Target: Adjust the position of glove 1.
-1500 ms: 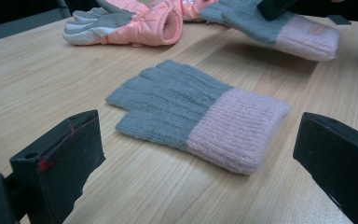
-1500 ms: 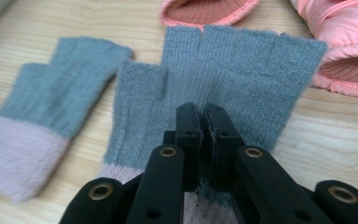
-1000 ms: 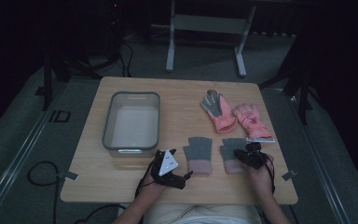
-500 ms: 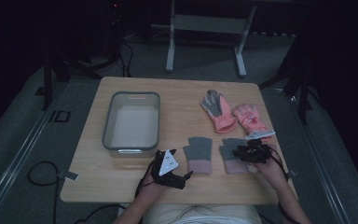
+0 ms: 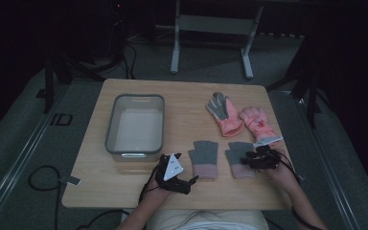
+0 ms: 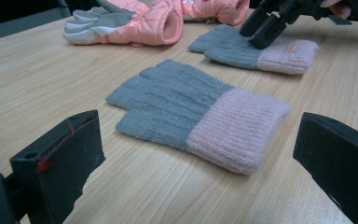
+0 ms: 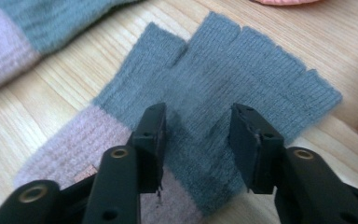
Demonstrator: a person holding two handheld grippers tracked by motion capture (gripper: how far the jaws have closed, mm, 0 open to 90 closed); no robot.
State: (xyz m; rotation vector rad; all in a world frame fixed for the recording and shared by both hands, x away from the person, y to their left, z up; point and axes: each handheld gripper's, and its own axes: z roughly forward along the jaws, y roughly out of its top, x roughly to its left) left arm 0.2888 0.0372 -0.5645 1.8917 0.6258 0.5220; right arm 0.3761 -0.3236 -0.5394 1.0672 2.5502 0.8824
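Two grey knitted gloves with pink cuffs are laid flat on the wooden table (image 5: 182, 98), side by side near its front edge. The right gripper (image 5: 250, 161) is set down over the right-hand knitted glove (image 5: 239, 158). In the right gripper view its jaws are seen partly open, one on each side of a strip of the grey knit near the pink cuff, with the tips at or just above the fabric; whether the wool is actually pinched cannot be told, and it seems to lie flat between them. The left gripper (image 5: 184, 184) is held low at the front edge, just beside the left-hand knitted glove (image 5: 204, 158). Its jaws are spread wide and nothing is held; in the left gripper view that glove (image 6: 200, 114) is seen lying between them farther off.

Behind the knitted gloves, toward the right of the table, a pair of padded pink gloves (image 5: 239, 117) is laid, one with its grey palm up. A white tag by the nearer pink one lies close to the right gripper. A clear plastic bin (image 5: 135, 123) is placed on the left half of the table, well apart from the gloves and just behind the left gripper.
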